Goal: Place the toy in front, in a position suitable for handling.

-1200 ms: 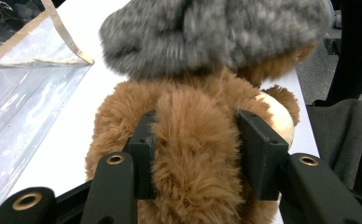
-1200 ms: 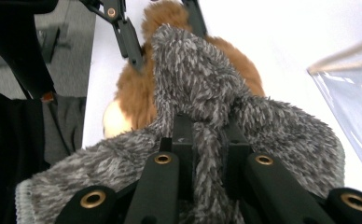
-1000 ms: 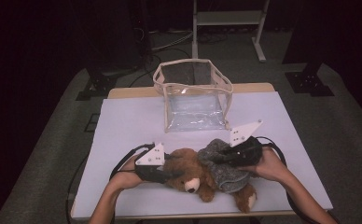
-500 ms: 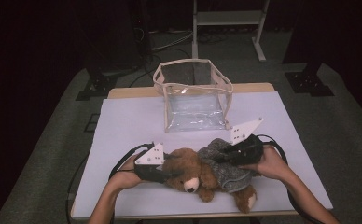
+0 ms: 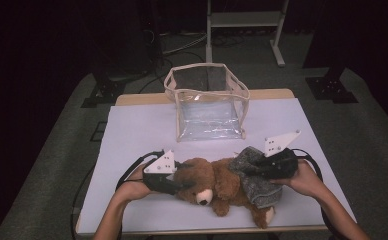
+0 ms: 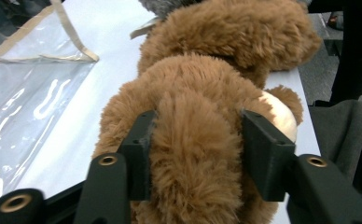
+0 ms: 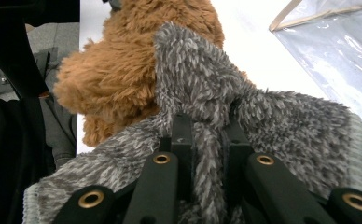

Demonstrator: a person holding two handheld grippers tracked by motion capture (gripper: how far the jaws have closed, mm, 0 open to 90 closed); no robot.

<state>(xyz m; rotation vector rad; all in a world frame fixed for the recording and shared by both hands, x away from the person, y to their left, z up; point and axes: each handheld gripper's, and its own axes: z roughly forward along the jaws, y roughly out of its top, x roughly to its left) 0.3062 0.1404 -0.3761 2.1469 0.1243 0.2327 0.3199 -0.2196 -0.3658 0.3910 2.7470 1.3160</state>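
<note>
At the near left of the counter (image 5: 132, 130), your left gripper (image 5: 174, 184) sits at the teddy bear's (image 5: 217, 182) head. Its fingers (image 6: 139, 149) have just been opening: they stand part-way apart w/ the brown fur bulging between them, and the pads look to touch the fur at most lightly, so that grip is easing off, not clamping. The bear lies on its side along the near edge, head left, feet right, muzzle toward you. Over its body is the grey fuzzy sweater (image 5: 254, 177), bunched at the mid and right part. On the right, your right gripper (image 5: 254, 167) has slid a bit further in toward the bear vs a sec ago; its fingers (image 7: 184, 140) are clamped tight on a fold of the grey knit. Judgement: the left hand is about to re-grip, the right keeps working the sweater along the body. The clear bag (image 5: 208, 105) stands at the far centre, well apart, untouched.
</note>
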